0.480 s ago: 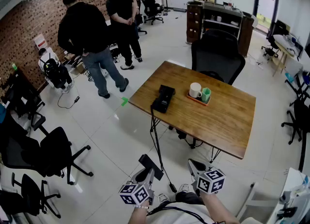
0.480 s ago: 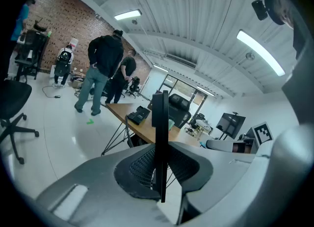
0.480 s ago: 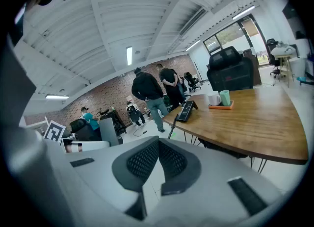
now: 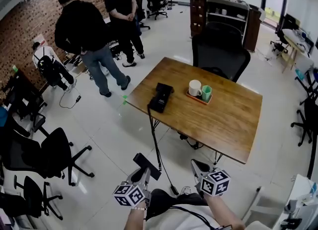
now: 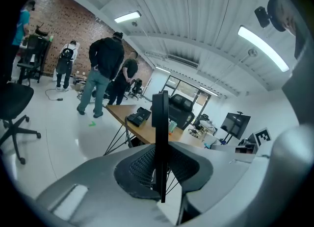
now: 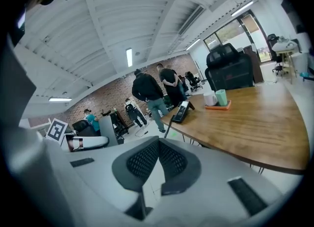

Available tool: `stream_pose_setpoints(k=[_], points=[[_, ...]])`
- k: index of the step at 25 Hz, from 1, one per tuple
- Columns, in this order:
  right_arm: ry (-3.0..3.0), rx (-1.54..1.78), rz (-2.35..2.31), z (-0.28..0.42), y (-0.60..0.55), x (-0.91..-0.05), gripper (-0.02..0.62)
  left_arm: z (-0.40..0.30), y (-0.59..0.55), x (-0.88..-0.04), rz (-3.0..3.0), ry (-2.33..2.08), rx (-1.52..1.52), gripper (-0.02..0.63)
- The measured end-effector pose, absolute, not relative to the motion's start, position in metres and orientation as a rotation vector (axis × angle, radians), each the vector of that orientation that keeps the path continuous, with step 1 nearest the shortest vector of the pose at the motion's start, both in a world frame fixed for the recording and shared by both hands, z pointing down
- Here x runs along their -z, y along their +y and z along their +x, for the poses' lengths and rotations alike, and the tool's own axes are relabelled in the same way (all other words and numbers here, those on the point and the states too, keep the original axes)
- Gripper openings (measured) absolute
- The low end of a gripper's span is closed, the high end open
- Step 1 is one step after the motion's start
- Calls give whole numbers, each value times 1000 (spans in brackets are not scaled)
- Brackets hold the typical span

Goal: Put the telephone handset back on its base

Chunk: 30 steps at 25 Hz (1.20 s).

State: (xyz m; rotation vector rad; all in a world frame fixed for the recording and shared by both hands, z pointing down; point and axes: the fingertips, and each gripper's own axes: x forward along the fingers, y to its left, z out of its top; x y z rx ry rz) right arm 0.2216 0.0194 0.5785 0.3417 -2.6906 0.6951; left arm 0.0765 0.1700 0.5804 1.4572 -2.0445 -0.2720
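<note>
A: Open office, pale tiled floor (image 4: 124, 139), brick wall (image 4: 30, 20) far off to the left, a wooden tabletop (image 4: 228, 119) in the middle. Where's the telephone?
B: The base (image 4: 160, 96) sits near the tabletop's corner, well ahead of both hand-held grippers. The handset (image 4: 147, 166) is off it, low over the floor, clamped in the left hand-held gripper (image 4: 141, 176).
A: Clamped how?
B: The left gripper view shows it edge-on and upright between the pads, both pressing its sides. A dark cord (image 4: 155, 139) runs from the base over the tabletop's edge and down towards that gripper.
A: And the right hand-held gripper (image 4: 197, 166)?
B: Just beside the left one, jaws brought together, nothing between them.
A: Anything else ahead of them?
B: A white mug (image 4: 195, 88) and a green cup (image 4: 206, 93) on a small tray (image 4: 198, 100), just right of the base. A black office chair (image 4: 220, 50) stands behind the tabletop. One person (image 4: 82, 28) and a second person (image 4: 119, 3) stand farther off, ahead and to the left.
</note>
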Motion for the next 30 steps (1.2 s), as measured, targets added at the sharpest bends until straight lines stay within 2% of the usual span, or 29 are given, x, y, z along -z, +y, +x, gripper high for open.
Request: stream_pose_setpoints(k=[18, 30], points=[[-2697, -719, 422, 189, -54, -600, 3, 14, 87, -589, 1514, -2030, 268, 71], [-2680, -749, 601, 80, -117, -569, 3, -105, 1, -585, 1691, -1751, 183, 71]])
